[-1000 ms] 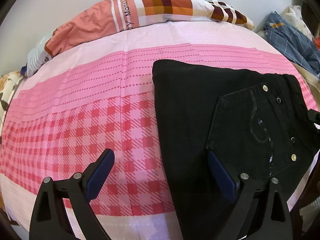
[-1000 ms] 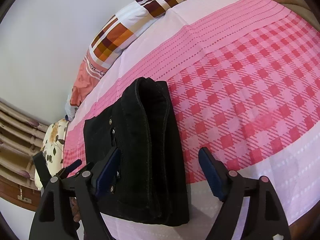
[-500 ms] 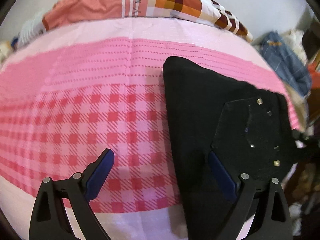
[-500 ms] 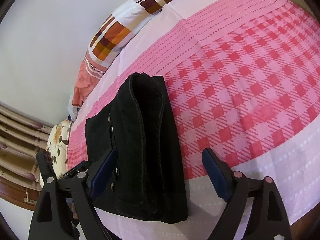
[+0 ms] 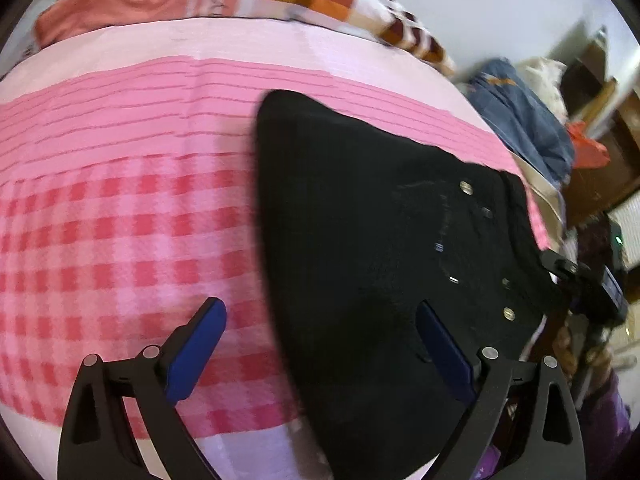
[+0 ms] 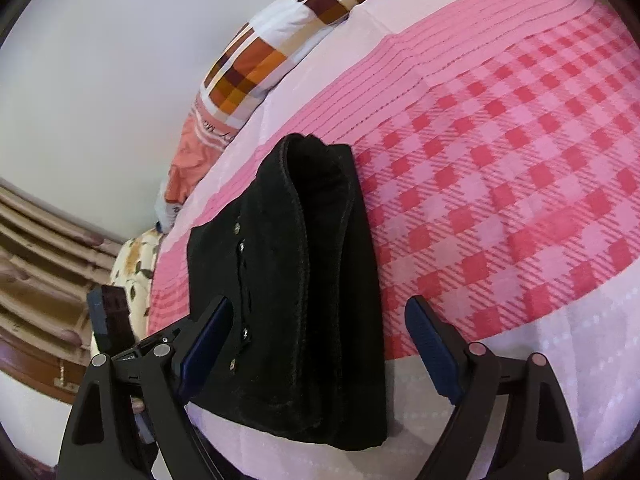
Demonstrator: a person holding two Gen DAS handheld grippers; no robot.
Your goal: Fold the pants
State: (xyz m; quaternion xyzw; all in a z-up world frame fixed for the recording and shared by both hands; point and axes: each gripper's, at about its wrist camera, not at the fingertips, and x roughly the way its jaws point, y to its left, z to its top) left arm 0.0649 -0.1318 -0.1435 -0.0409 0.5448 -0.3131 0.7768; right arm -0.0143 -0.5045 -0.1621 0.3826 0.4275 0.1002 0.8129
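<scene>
- Pants (image 6: 288, 288): black, thick napped denim-like cloth, folded into a compact, roughly rectangular stack on the bed (image 6: 520, 168), near its edge. Layered folded edges show as rounded ridges in the right wrist view; a stitched seam runs along one ridge.
- Small round metal rivets (image 5: 465, 186) dot the top layer; faint pocket stitching is visible beside them.
- Bed cover: smooth woven sheet, pink-and-red gingham checks, then a band of thin dashed stripes, then plain pale pink.
- Pillow (image 6: 256, 68) at the head: checked in brown, orange and white, soft and rumpled.
- Left tool (image 5: 320, 344): jaws spread wide, blue pads bare; one finger over the sheet, the other over the pants, nothing pinched.
- Right tool (image 6: 316, 332): jaws spread wide, straddling the stack's near end; pads clear of the cloth.
- Blue cloth heap (image 5: 524, 120) lies beyond the bed, blurred.
</scene>
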